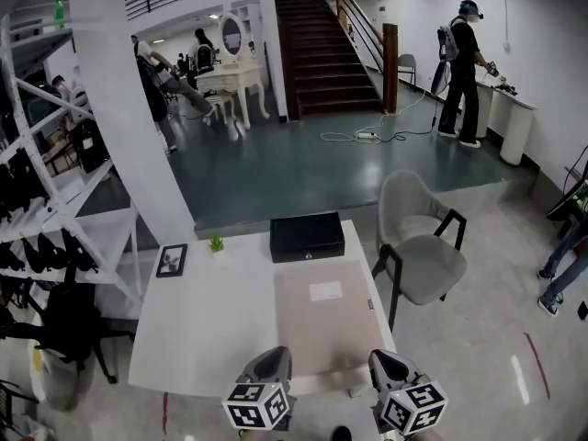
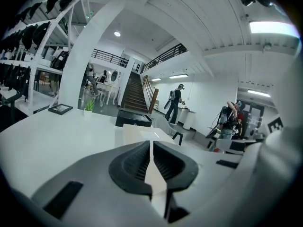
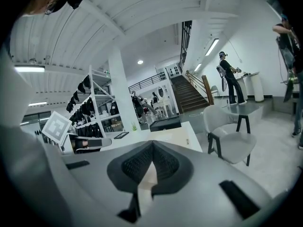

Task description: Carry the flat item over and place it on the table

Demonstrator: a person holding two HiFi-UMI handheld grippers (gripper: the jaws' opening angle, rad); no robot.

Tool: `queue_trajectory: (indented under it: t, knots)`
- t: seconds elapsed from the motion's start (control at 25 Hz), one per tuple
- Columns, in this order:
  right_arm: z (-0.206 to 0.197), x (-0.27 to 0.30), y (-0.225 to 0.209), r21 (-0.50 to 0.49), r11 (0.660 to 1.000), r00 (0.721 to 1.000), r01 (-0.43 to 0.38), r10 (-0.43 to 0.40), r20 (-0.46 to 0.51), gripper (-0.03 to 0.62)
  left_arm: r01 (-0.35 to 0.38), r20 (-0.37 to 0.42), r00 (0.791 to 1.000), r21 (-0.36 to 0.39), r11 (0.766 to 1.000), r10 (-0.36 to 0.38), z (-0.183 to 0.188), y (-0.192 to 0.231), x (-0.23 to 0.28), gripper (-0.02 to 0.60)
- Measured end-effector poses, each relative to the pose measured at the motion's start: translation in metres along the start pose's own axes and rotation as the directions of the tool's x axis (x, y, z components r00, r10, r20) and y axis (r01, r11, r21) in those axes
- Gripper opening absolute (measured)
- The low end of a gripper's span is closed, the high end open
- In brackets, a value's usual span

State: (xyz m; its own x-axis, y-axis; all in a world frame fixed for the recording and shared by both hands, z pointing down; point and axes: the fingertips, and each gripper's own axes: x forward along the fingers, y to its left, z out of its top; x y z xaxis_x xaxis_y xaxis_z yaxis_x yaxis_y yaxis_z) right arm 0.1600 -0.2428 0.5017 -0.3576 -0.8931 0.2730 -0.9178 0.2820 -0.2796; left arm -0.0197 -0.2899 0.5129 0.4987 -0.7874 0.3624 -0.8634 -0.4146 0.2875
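Note:
The flat item (image 1: 326, 324) is a thin beige board with a white label; it lies on the right part of the white table (image 1: 207, 324), reaching to the near edge. My left gripper (image 1: 272, 364) is at the board's near left corner and my right gripper (image 1: 388, 367) at its near right corner. In the left gripper view the jaws (image 2: 151, 148) are shut with a beige sliver of the board (image 2: 142, 134) pinched between the pads. In the right gripper view the jaws (image 3: 152, 148) are likewise shut on the board's beige edge (image 3: 165, 137).
A black box (image 1: 307, 236) stands at the table's far edge, just beyond the board. A small framed photo (image 1: 172, 260) and a tiny plant (image 1: 216, 243) sit far left. A grey chair (image 1: 423, 255) stands right of the table, a shelving rack (image 1: 46, 219) on the left.

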Motion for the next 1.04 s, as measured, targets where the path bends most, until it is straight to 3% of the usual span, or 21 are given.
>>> queue_trajectory:
  t: [0.52, 1.04]
  knots:
    - [-0.012, 0.001, -0.002, -0.018, 0.999, 0.998, 0.040, -0.041, -0.052, 0.000, -0.003, -0.022, 1.000, -0.021, 1.000, 0.003, -0.007, 0.005, 0.001, 0.028]
    - [-0.009, -0.002, -0.007, -0.032, 0.998, 0.998, 0.048, -0.050, -0.048, 0.000, -0.024, -0.036, 0.999, 0.018, 1.000, 0.025, -0.011, 0.007, 0.001, 0.028]
